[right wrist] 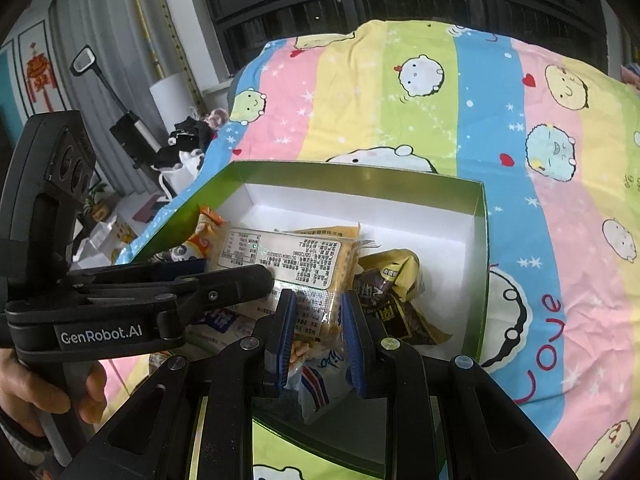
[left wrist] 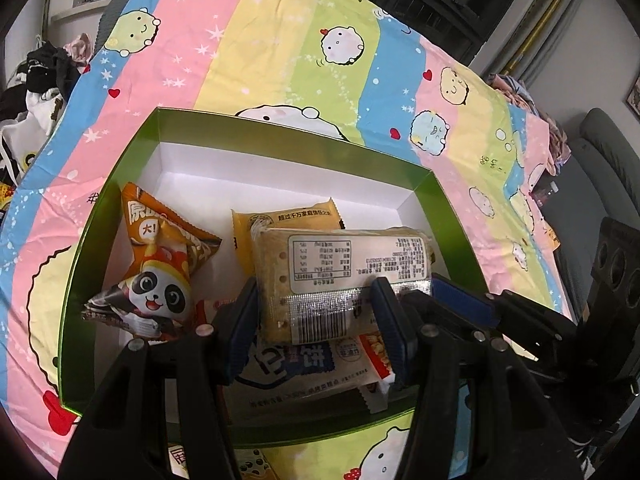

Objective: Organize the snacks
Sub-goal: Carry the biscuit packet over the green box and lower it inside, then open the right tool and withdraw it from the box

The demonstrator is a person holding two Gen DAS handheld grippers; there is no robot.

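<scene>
The left gripper (left wrist: 316, 320) is clenched on a clear-wrapped pack of pale crackers with a white nutrition label (left wrist: 340, 268), held over a shallow green cardboard box with a white inside (left wrist: 448, 208). The right gripper (right wrist: 320, 334) pinches the same pack's end. Beneath lies a white-and-blue biscuit packet (left wrist: 304, 364); beside it an orange panda-print snack bag (left wrist: 160, 276), further in a yellow wrapped snack (left wrist: 288, 220). Beyond spreads a pastel striped cartoon bedsheet (left wrist: 280, 60)
</scene>
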